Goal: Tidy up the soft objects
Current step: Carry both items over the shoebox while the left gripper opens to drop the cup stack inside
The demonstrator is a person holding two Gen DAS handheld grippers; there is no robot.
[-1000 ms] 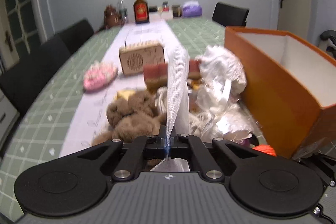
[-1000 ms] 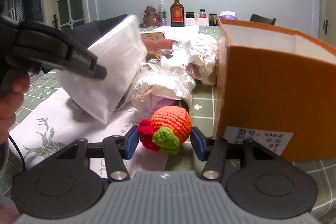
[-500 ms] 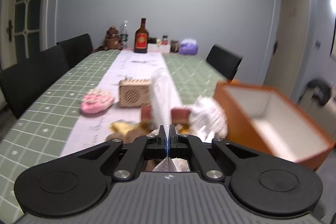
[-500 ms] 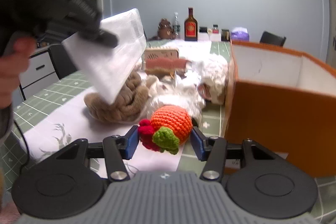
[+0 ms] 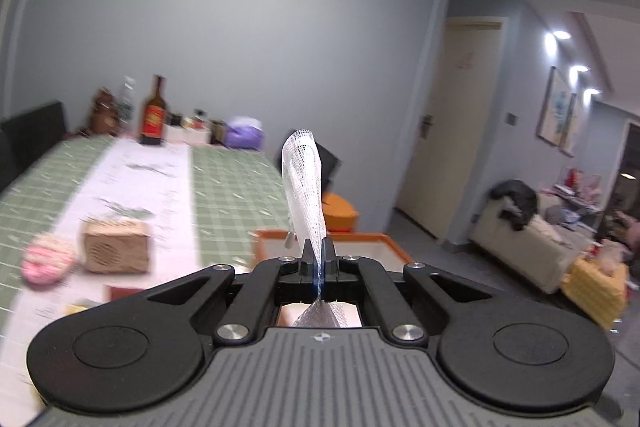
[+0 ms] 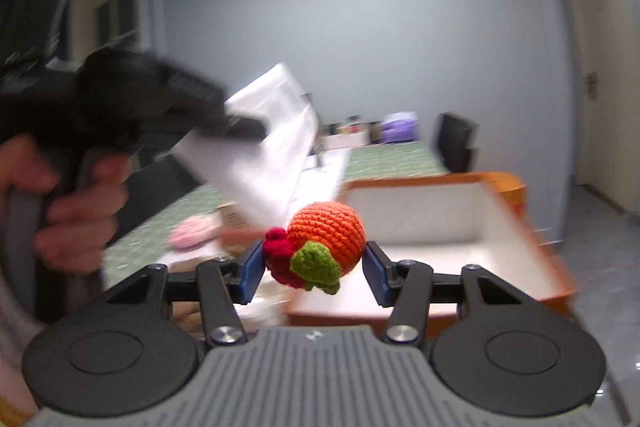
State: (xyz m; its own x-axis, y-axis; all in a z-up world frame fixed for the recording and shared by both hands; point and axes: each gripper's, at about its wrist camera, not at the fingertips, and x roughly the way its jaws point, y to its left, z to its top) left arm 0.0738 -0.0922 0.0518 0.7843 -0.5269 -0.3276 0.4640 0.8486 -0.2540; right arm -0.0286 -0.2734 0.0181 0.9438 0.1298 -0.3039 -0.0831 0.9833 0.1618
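My left gripper (image 5: 319, 259) is shut on a white mesh cloth (image 5: 303, 187) that stands up edge-on between its fingers, raised above the table. The same cloth (image 6: 268, 147) and the left gripper (image 6: 244, 125) show at upper left in the right wrist view. My right gripper (image 6: 314, 267) is shut on an orange crocheted fruit (image 6: 326, 233) with a green leaf and red berries, held above the near edge of the open orange box (image 6: 520, 223). The box's white inside (image 5: 360, 251) lies just beyond the left gripper.
A pink knitted piece (image 5: 48, 259) and a small wooden speaker box (image 5: 116, 245) lie on the white runner of the green checked table (image 5: 236, 195). Bottles (image 5: 154, 117) and jars stand at the far end. A black chair (image 6: 456, 141) stands at the right side.
Both grippers have risen and tilted up, carrying the cloth and the crocheted fruit. The pile of soft things has dropped out of view, and the box's inside now shows beneath them.
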